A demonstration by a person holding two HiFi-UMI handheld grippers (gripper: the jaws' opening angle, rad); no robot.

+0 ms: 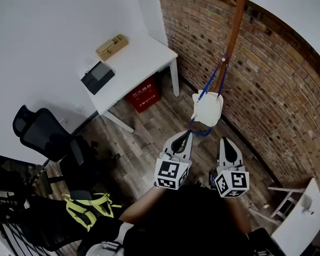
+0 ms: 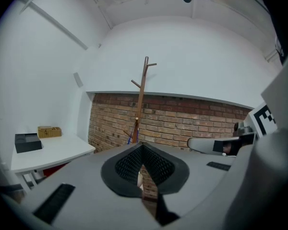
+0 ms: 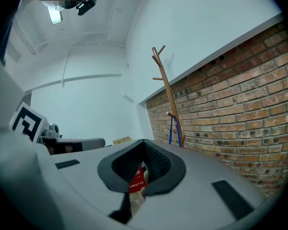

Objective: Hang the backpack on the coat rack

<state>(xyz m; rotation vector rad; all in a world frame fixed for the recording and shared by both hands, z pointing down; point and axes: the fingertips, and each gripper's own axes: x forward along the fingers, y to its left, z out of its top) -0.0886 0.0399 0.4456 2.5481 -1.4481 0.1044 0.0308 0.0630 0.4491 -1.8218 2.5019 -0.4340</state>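
A white backpack [image 1: 207, 110] hangs by its blue straps [image 1: 210, 79] from a low peg of the brown wooden coat rack [image 1: 234, 25] beside the brick wall. Both grippers are just below it, pointing up at it. My left gripper [image 1: 188, 134] has its tip close to the blue strap loop under the bag, and whether they touch is unclear. My right gripper [image 1: 225, 141] is apart from the bag. In the left gripper view the jaws [image 2: 143, 147] are shut with nothing clamped, and the rack [image 2: 142, 95] stands beyond. The right gripper [image 3: 145, 143] is likewise shut and empty, with the rack [image 3: 167, 92] ahead.
A white desk [image 1: 138, 63] carries a wooden box [image 1: 112, 46] and a black device [image 1: 97, 76], with a red box [image 1: 143, 95] beneath it. A black office chair [image 1: 48, 135] stands at the left, a yellow-green harness [image 1: 88, 207] lies at bottom left, and white furniture [image 1: 298, 207] is at bottom right.
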